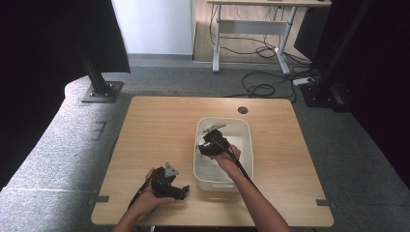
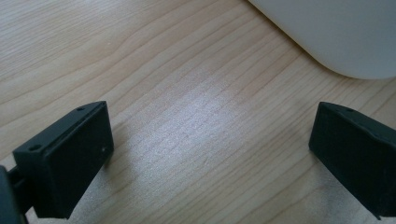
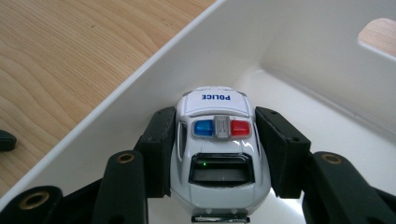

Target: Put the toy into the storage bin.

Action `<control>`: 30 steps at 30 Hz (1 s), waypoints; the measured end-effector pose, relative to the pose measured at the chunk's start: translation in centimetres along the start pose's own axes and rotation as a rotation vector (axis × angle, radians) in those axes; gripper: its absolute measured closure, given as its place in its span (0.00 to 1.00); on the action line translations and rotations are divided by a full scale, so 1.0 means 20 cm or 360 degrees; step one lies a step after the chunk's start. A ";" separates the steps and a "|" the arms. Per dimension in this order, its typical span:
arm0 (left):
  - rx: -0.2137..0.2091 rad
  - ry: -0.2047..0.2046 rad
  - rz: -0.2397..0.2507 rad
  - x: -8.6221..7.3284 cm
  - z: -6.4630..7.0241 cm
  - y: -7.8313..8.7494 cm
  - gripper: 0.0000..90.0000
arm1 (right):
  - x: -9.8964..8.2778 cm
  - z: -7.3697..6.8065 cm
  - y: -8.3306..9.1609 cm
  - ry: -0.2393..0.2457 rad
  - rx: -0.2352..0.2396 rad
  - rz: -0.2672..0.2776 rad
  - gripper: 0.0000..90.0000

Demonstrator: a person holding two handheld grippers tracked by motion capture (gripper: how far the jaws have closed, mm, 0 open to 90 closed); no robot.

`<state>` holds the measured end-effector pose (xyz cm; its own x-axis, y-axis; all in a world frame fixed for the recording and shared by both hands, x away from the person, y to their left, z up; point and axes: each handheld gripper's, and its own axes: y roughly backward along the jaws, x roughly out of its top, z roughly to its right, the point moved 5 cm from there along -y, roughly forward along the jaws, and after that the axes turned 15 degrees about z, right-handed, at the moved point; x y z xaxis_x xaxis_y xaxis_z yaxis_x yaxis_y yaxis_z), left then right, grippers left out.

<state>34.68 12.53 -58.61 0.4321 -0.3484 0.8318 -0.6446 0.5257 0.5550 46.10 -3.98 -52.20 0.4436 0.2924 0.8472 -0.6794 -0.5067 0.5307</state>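
Your right gripper [image 3: 217, 154] clamps the white toy police car [image 3: 218, 149] inside the white plastic bin [image 3: 140, 88], bonnet toward twelve o'clock; left gripper [image 2: 210, 154] gapes empty

Toy police car [image 3: 218, 149]: white body, blue and red roof lights, dark "POLICE" lettering. Bin [image 1: 244, 130]: plain white. Surface [image 1: 159, 125]: light wood grain. Right hand-held gripper [image 3: 218, 154] and left hand-held gripper [image 2: 210, 154]: black.

Both forearms [image 1: 251, 203] are bare, no sleeves, entering at the bottom of the high view. Each matte black plastic two-jaw gripper [image 1: 167, 183] carries a grey three-cornered plate and a black cable. The right gripper [image 3: 217, 154] has boxy black pads and brass-ringed pivot holes in the lower corners.
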 end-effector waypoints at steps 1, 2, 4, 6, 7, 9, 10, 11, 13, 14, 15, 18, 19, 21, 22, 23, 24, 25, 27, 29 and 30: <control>0.0000 0.0000 0.0000 0.00 0.00 0.00 0.00 | 0.00 0.00 0.00 0.0001 -0.0002 -0.0001 0.56; 0.0000 0.0000 0.0000 0.00 0.00 0.00 0.00 | 0.00 0.00 0.00 0.0002 -0.0004 -0.0004 0.56; 0.0000 0.0000 -0.0001 0.00 0.00 0.00 0.00 | -0.01 0.00 -0.01 0.0000 -0.0005 -0.0013 0.56; 0.0000 0.0000 0.0000 0.00 0.00 0.00 0.00 | -0.02 0.00 -0.01 -0.0004 -0.0008 -0.0026 0.56; 0.0001 0.0000 0.0000 0.00 0.00 0.00 0.00 | -0.02 0.00 -0.02 -0.0003 -0.0008 -0.0033 0.56; 0.0000 0.0001 0.0000 0.00 0.00 0.00 0.00 | -0.03 0.00 -0.02 0.0001 -0.0009 -0.0037 0.56; 0.0001 -0.0001 0.0000 0.00 0.00 0.00 0.00 | -0.03 0.00 -0.02 0.0001 -0.0008 -0.0040 0.56; 0.0001 0.0000 0.0000 0.00 0.00 0.00 0.00 | -0.03 0.00 -0.02 0.0001 -0.0006 -0.0044 0.56; 0.0000 0.0000 0.0000 0.00 0.00 0.00 0.00 | -0.04 0.00 -0.03 0.0003 -0.0008 -0.0049 0.56; 0.0000 -0.0001 0.0000 0.00 0.00 0.00 0.00 | -0.04 0.00 -0.03 0.0003 -0.0007 -0.0051 0.56; 0.0000 0.0000 0.0000 0.00 0.00 0.00 0.00 | -0.04 0.00 -0.03 0.0004 -0.0008 -0.0053 0.56; 0.0000 -0.0001 0.0000 0.00 0.00 0.00 0.00 | -0.05 0.00 -0.04 0.0002 -0.0011 -0.0058 0.56; 0.0000 -0.0001 0.0000 0.00 0.00 0.00 0.00 | -0.05 0.01 -0.04 -0.0001 -0.0012 -0.0063 0.56; -0.0001 0.0000 0.0000 0.00 0.00 0.00 0.00 | -0.06 0.01 -0.04 0.0001 -0.0014 -0.0080 0.56; 0.0000 0.0000 0.0000 0.00 0.00 0.00 0.00 | -0.06 0.01 -0.05 0.0003 -0.0023 -0.0083 0.56; 0.0000 -0.0001 0.0000 0.00 0.00 0.00 0.00 | -0.06 0.01 -0.05 0.0001 -0.0030 -0.0087 0.56; 0.0000 0.0000 0.0000 0.00 0.00 0.00 0.00 | -0.06 0.01 -0.05 -0.0001 -0.0027 -0.0092 0.56; 0.0000 0.0000 0.0000 0.00 0.00 0.00 0.00 | -0.07 0.01 -0.05 -0.0003 -0.0029 -0.0099 0.56; 0.0000 -0.0001 0.0000 0.00 0.00 0.00 0.00 | -0.08 0.02 -0.06 0.0002 -0.0031 -0.0123 0.56; 0.0000 -0.0001 0.0000 0.00 0.00 0.00 0.00 | -0.08 0.02 -0.07 0.0005 -0.0028 -0.0142 0.56; 0.0000 -0.0001 0.0000 0.00 0.00 0.00 0.00 | -0.09 0.02 -0.07 0.0001 -0.0023 -0.0154 0.56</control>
<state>34.68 12.53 -58.61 0.4319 -0.3489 0.8317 -0.6445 0.5258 0.5552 46.45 -4.09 -54.43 0.5071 0.3400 0.7920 -0.6418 -0.4645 0.6103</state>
